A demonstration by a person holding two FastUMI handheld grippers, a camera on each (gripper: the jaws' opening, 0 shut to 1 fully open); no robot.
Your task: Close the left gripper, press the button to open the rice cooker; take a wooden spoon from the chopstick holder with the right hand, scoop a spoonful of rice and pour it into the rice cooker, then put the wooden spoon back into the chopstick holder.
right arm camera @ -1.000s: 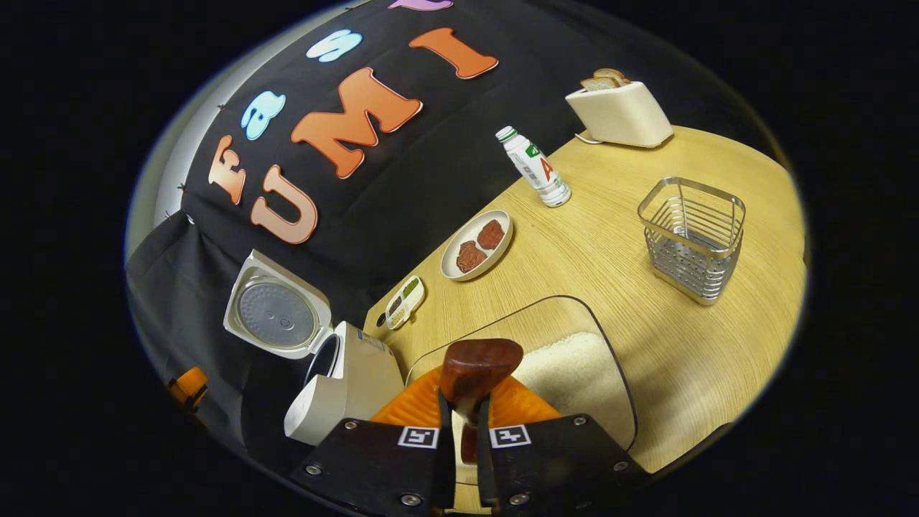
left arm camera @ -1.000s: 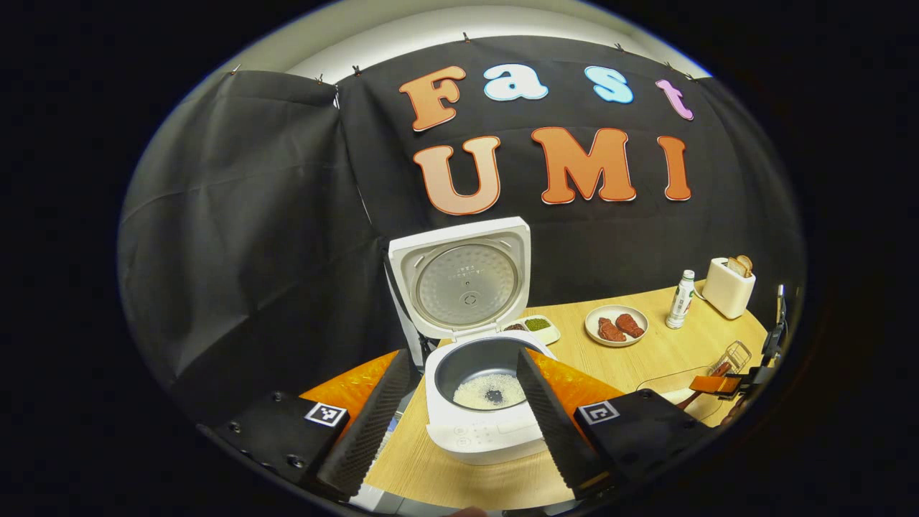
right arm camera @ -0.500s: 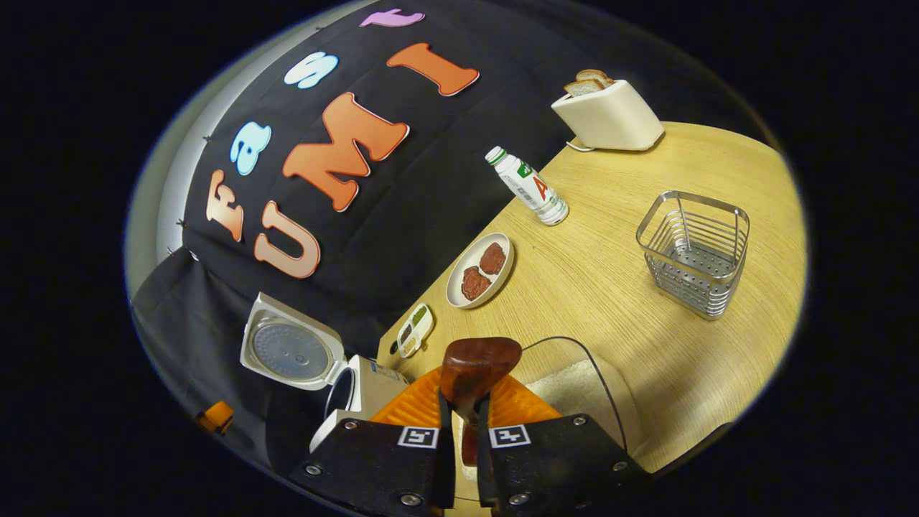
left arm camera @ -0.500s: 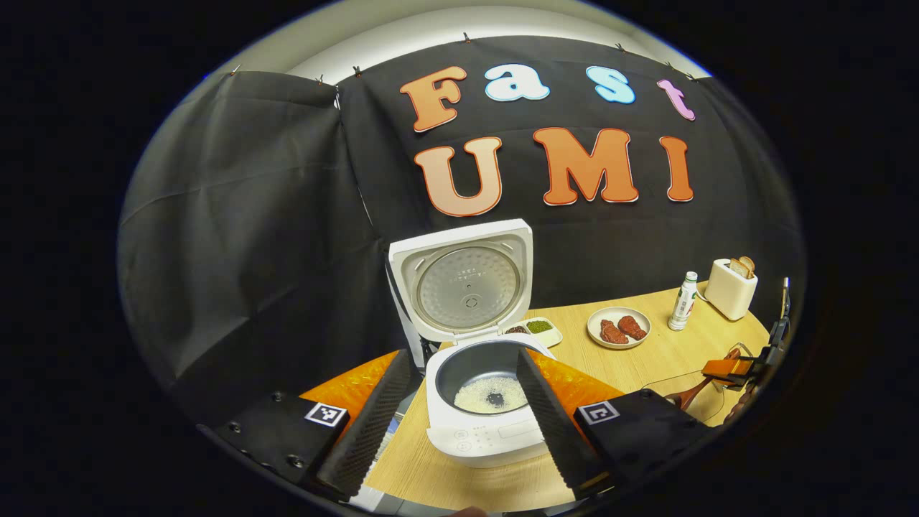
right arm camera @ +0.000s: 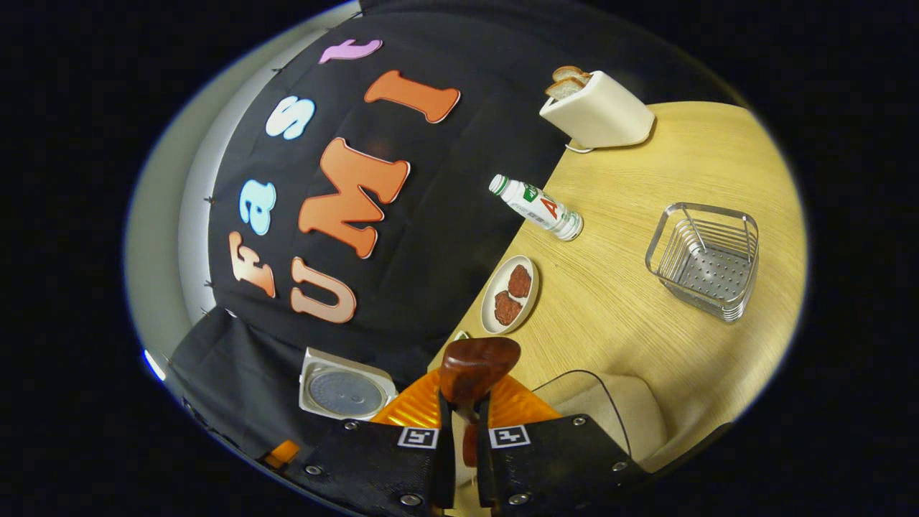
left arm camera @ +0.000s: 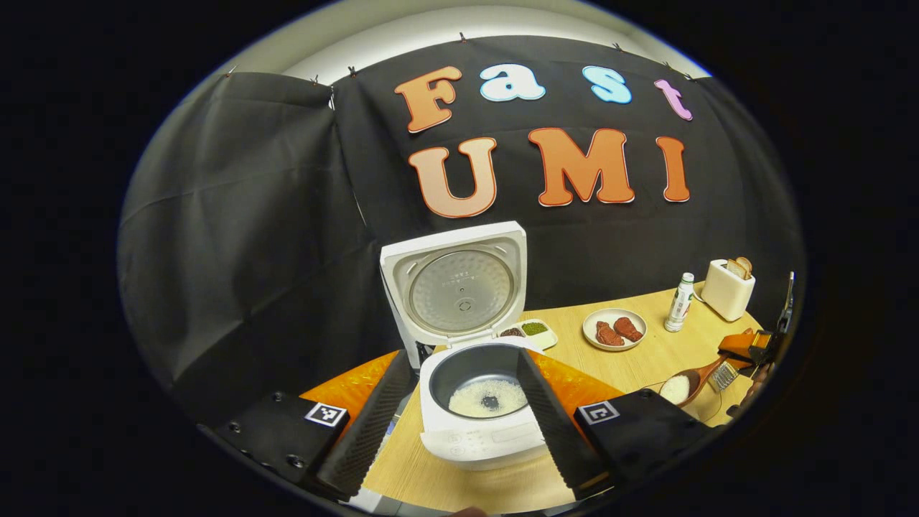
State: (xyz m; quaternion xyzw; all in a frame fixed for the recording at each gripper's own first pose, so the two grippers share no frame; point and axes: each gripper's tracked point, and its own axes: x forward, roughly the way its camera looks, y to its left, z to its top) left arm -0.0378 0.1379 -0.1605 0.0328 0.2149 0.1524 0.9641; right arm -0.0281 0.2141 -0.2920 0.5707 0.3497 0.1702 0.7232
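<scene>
On the counter (left arm camera: 639, 362) the rice cooker (left arm camera: 477, 402) gapes open — right tongs (right arm camera: 459, 424) pinching the loaded wooden spoon (left arm camera: 689, 380), left tongs (left arm camera: 459, 424) spread — pouring and return remain.

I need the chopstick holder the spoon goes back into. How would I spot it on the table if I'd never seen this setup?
Start from the wooden table and find the white toaster at its far edge. Nearer than that stands the chopstick holder, apart from the bottle and the plate. It is the one see-through metal wire basket, squarish, with a perforated floor.
</scene>
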